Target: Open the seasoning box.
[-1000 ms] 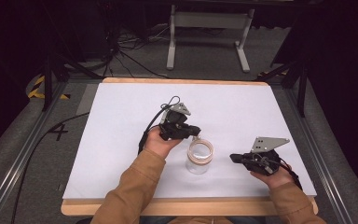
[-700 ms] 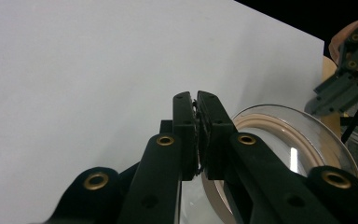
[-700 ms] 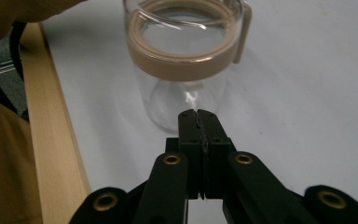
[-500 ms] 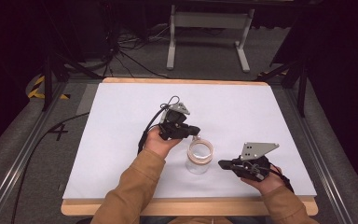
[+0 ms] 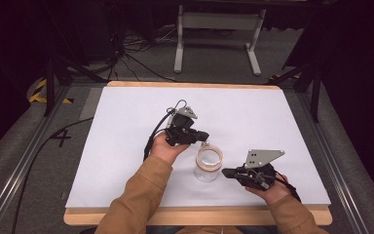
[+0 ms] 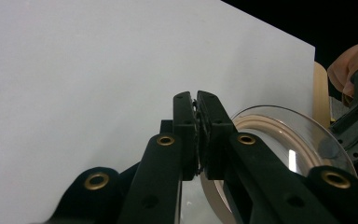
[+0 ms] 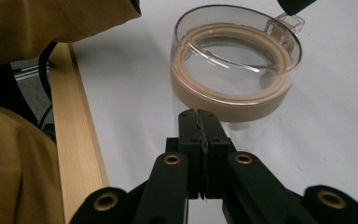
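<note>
Seen from the high view: white table sheet (image 5: 126, 146) on a wooden-edged table, with a clear jar (image 5: 209, 163) standing upright near the front middle, between the two hands. Left gripper (image 5: 205, 137) held just behind and left of the jar, tips at the jar's rim; right gripper (image 5: 225, 172) held low just beside the jar's right side, grey three-cornered plate (image 5: 262, 157) on top. Contact between either gripper and the jar not resolvable at this height. Seen from the left gripper view: both black jaws pressed together along their full length, nothing visibly clamped between them, with the jar's clear rim (image 6: 289, 140) and tan inner ring directly behind and to the right of the tips; touching or merely in front, cannot tell. Part of the right gripper visible at the far right edge. Seen from the right gripper view: jaws likewise closed flat against each other, empty, tips (image 7: 198, 116) pointing at the jar's near wall and stopping just short of it. Jar (image 7: 235, 65) shown with tan band around its upper wall and a small clear tab (image 7: 290, 22) on its far rim, left gripper's tip directly above that tab. Mustard sleeve (image 7: 51, 23) across the upper left.
</note>
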The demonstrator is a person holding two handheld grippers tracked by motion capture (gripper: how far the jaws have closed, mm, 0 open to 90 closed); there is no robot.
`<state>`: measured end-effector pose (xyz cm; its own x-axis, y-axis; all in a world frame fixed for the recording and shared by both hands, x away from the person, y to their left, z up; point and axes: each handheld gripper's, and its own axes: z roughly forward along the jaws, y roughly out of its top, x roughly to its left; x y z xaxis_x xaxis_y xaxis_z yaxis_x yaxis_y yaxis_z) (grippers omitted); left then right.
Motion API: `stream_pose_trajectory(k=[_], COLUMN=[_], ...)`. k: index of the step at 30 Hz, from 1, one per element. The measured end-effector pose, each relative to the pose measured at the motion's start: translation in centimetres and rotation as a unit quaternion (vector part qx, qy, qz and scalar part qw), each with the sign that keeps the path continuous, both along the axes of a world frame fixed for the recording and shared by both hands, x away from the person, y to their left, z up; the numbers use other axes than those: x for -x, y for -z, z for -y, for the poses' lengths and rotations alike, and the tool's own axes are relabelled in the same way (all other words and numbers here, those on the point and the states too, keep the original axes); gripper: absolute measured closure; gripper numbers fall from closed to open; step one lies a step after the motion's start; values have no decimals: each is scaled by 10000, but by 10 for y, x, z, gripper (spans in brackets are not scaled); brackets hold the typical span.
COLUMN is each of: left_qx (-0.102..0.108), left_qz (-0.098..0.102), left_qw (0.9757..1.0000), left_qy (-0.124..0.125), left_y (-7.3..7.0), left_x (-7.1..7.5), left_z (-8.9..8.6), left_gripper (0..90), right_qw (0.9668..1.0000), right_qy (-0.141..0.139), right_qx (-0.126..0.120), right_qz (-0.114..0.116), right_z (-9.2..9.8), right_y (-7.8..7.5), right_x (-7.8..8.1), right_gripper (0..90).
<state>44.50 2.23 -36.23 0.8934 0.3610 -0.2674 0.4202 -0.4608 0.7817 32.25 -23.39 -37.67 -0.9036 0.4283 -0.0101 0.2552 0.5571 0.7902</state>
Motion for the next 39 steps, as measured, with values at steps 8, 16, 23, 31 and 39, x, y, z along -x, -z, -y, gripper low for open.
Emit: stream_pose_trajectory(k=[8, 16, 23, 31, 39], left_qx=[20, 53, -24, 80, 150], left_qz=[-20, -61, 41, 124, 288], left_qw=[10000, 10000, 10000, 9997, 9987], left_qy=[6, 8, -33, -177, -389], left_y=[1, 2, 1, -8, -18], left_x=[-2, -2, -1, 5, 21], left_z=[0, -1, -3, -17, -36], left_gripper=[869, 869, 865, 863, 863], right_qw=[9999, 9994, 9993, 9992, 9986], right_qy=[62, 219, 202, 155, 54], right_qx=[-74, -221, -260, -309, -420], right_qz=[30, 172, 172, 222, 314], right_z=[-3, -5, -6, -6, -7], right_y=[0, -2, -3, -6, -13], right_x=[-2, -7, -7, -9, -15], right_gripper=[892, 892, 893, 894, 894])
